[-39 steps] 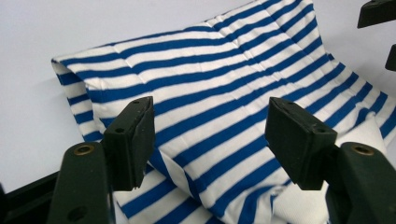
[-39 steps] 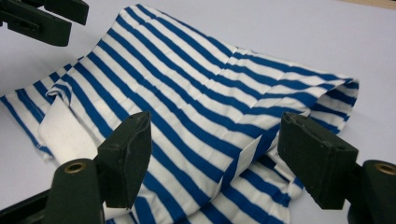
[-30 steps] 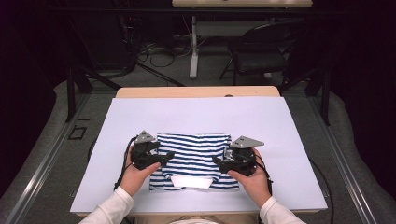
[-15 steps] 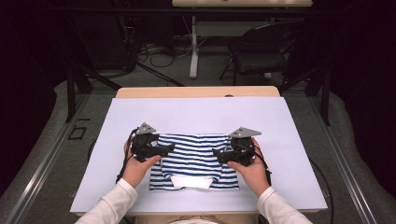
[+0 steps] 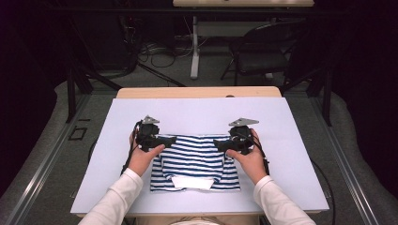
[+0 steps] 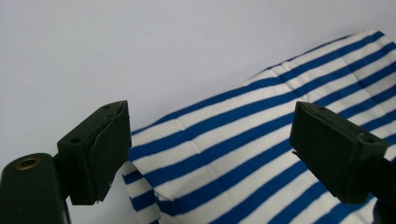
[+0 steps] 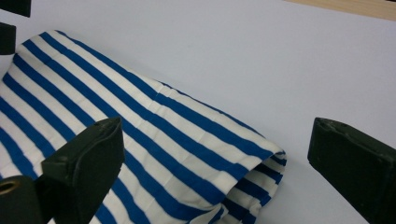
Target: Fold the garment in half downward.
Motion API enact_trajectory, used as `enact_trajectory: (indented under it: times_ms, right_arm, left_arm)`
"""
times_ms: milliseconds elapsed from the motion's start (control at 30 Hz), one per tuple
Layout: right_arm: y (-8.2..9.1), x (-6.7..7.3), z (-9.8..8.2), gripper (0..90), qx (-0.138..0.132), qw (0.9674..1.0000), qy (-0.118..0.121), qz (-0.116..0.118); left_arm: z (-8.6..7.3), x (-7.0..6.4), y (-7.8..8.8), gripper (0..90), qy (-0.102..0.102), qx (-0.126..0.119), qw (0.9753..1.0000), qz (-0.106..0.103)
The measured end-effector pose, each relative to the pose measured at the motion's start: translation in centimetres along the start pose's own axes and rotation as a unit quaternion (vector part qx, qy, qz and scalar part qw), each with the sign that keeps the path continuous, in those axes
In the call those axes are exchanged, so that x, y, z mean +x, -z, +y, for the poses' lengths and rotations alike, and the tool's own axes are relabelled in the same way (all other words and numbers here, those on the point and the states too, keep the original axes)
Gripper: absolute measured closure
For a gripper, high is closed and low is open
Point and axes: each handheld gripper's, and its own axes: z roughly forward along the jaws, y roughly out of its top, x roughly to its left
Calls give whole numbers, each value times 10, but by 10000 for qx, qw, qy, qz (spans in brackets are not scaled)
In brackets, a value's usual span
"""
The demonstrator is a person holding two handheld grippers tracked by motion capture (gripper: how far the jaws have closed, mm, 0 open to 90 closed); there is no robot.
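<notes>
Your left gripper [image 5: 170,140] hovers with jaws spread over the folded striped shirt's [image 5: 195,161] left far corner, gripping nothing. Your right gripper [image 5: 219,142] likewise gapes empty above the right far corner; both have just been opening.

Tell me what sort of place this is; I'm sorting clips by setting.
Probably a lab or recording studio, not a home: a table under a plain white sheet, dark surroundings, loose cables on the floor behind it, and an office chair. A striped shirt lies folded between two hand-held grippers.
</notes>
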Motion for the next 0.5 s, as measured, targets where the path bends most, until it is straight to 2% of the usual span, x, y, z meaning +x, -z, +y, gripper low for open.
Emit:
enact_trajectory:
  times_ms: [233,433,500]
  right_arm:
    - [-15,-6,6,53,148,9998,57,-98]
    - [-22,-13,8,75,160,9998,-4,-103]
    - [-25,-15,7,102,175,9998,-27,-131]
  left_arm:
    - [4,15,-11,106,104,120,9999,64]
    - [3,30,-18,107,258,180,9995,80]
    - [2,33,-21,107,253,213,9994,98]
